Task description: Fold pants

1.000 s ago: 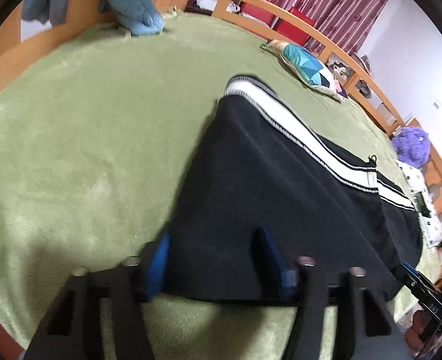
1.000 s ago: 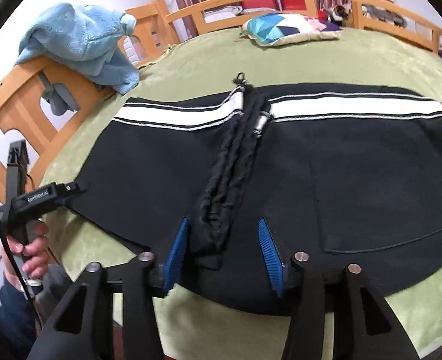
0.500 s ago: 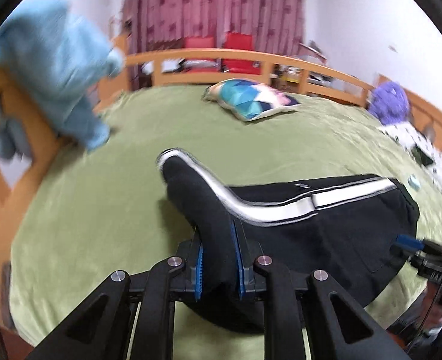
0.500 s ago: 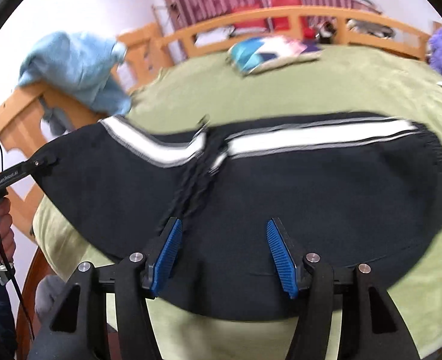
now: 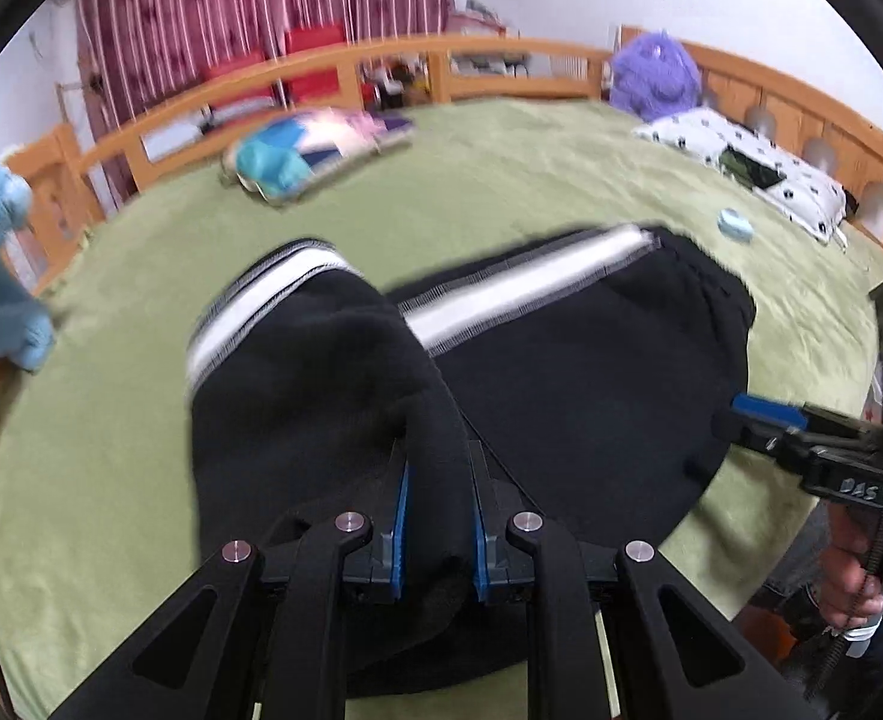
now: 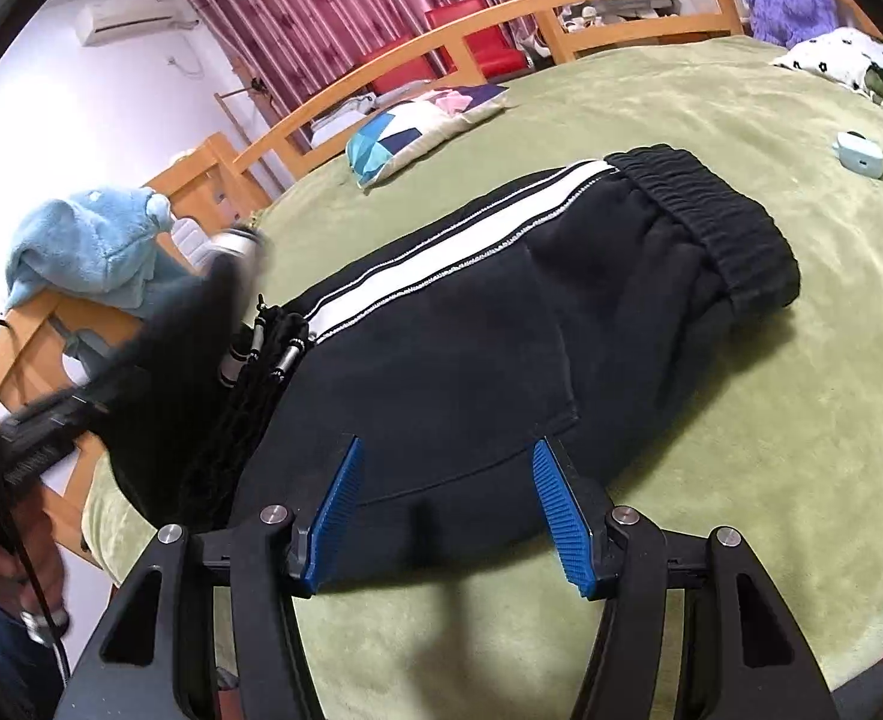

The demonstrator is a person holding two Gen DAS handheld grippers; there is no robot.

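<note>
Bed [image 5: 111, 468]: left hand-held gripper [image 5: 438, 516] now clamps lifted pants [image 5: 561, 396].

The only lettering is on the black body of the right gripper [image 5: 765, 420], at the left wrist view's right edge. It looks like "DAS", but blur leaves that uncertain.

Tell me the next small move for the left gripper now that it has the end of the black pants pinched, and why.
Probably carry the left gripper across toward the elastic waistband. It is shut on a lifted bunch of the black pants, whose other half lies flat on the green blanket. The right gripper hovers open at the near edge, holding nothing.
</note>
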